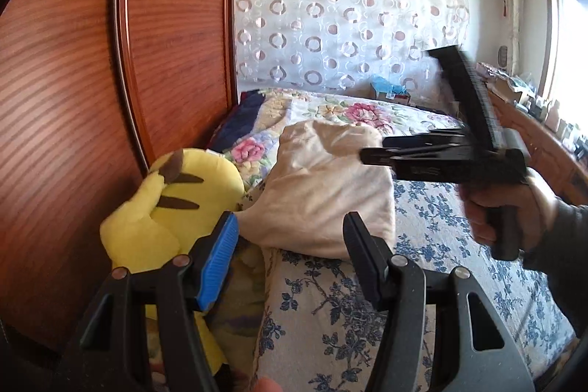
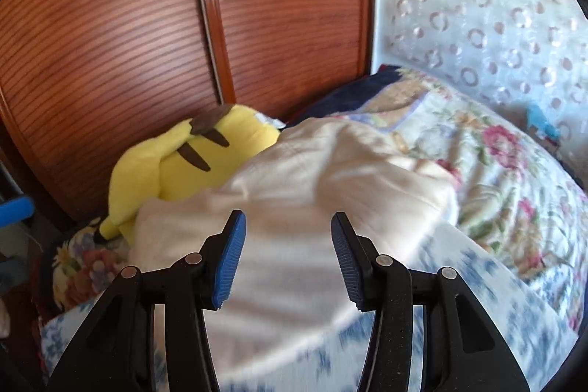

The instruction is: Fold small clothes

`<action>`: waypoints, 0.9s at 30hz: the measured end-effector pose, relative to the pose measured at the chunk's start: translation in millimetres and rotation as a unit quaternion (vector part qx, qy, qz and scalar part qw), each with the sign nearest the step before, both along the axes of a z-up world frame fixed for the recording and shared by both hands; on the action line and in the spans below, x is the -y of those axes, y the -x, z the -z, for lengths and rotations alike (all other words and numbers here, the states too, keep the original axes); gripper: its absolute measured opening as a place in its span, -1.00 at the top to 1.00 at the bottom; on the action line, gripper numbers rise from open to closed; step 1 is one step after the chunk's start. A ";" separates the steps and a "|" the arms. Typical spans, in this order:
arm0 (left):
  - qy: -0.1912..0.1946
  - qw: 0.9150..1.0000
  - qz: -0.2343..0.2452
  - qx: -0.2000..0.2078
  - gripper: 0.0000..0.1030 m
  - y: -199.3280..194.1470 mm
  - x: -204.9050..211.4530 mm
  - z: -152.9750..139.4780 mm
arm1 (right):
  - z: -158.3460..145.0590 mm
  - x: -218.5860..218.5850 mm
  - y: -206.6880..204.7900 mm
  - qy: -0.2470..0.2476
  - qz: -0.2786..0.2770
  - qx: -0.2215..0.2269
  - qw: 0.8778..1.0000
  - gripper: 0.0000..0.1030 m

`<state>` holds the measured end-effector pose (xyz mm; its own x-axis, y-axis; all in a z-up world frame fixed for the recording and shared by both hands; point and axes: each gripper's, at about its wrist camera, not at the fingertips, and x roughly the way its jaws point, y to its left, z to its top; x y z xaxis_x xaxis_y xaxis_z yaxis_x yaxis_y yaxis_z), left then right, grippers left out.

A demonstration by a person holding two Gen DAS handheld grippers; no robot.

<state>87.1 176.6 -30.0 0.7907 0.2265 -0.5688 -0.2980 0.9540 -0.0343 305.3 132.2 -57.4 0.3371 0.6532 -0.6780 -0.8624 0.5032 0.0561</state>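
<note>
A folded cream garment (image 1: 327, 193) lies on the bed beside a yellow plush toy (image 1: 176, 208); it also shows in the right wrist view (image 2: 312, 193). My left gripper (image 1: 290, 234) is open and empty, just short of the garment's near edge. My right gripper (image 2: 286, 230) is open and empty, hovering over the garment. In the left wrist view the right gripper (image 1: 404, 153) is held by a hand (image 1: 511, 212) above the garment's right side.
A wooden headboard (image 1: 110, 79) stands behind the plush toy (image 2: 183, 164). A floral quilt (image 1: 345, 112) lies beyond the garment, on a blue-flowered bedspread (image 1: 441, 237). A patterned curtain (image 1: 349, 13) hangs at the back. A cluttered wooden sill (image 1: 533, 120) runs along the right.
</note>
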 end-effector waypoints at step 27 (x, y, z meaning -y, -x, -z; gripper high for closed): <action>-0.002 0.994 0.105 0.023 -0.14 0.5 128.1 -29.0 | -66.7 275.8 127.4 -0.063 0.225 0.039 0.972 -0.54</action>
